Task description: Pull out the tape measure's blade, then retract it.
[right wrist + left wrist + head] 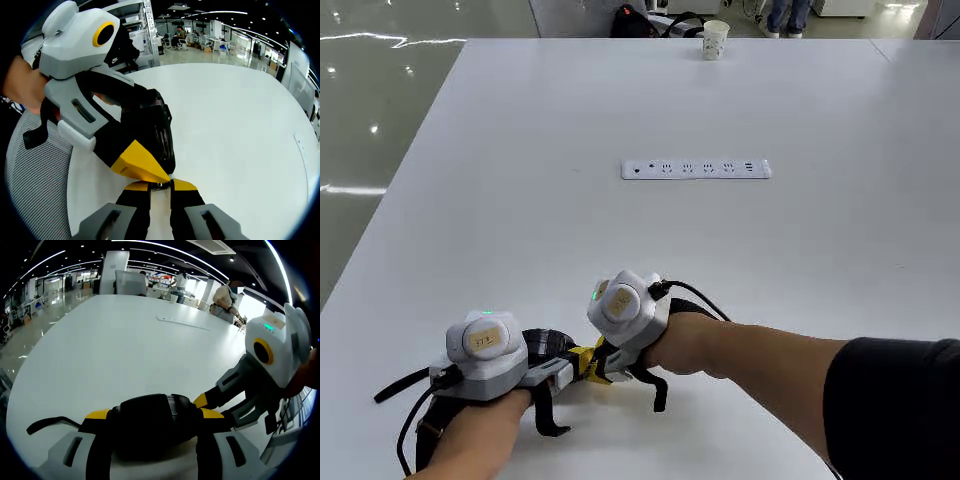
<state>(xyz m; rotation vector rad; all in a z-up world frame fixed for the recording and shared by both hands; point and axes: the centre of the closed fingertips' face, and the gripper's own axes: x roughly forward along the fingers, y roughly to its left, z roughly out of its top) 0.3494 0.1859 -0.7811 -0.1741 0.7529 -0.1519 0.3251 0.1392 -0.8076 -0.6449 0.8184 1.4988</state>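
The black tape measure [548, 343] lies low over the white table [650, 240] near its front left corner. My left gripper [558, 362] is shut on its body [150, 425], one yellow-tipped finger on each side. My right gripper [598, 362] meets it from the right, and its fingertips [205, 402] touch the case's end. In the right gripper view, my right gripper [160, 187] is shut on the small blade tip just under the case [152, 125]. No length of blade shows outside the case. The left gripper's yellow finger [135, 162] lies along the case.
A white power strip [696, 169] lies at the middle of the table. A paper cup [716, 39] stands near the far edge. The table's left edge [410, 160] drops to a shiny floor. A person [225, 292] stands beyond the far side.
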